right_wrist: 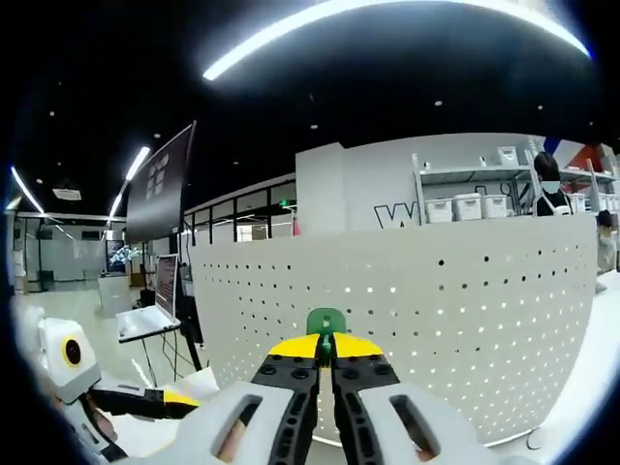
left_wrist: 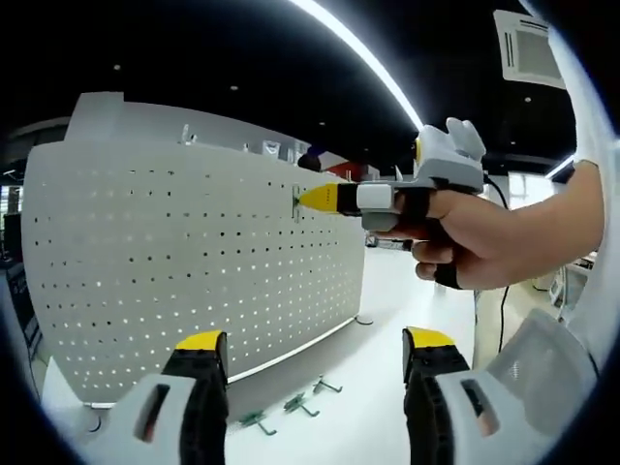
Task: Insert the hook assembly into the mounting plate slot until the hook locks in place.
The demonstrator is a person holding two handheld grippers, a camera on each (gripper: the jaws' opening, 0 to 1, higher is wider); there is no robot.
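Right gripper (right_wrist: pixel 325 356) clenched on green hook (right_wrist: pixel 325 323), held against upper part of white pegboard (right_wrist: pixel 465 320) standing on desk (left_wrist: pixel 387 387). Left gripper (left_wrist: pixel 315 341) released, low before board. Spare hooks (left_wrist: pixel 291 405) near board's foot. Judged light, stiff, small; pinch by shank, tip left free.
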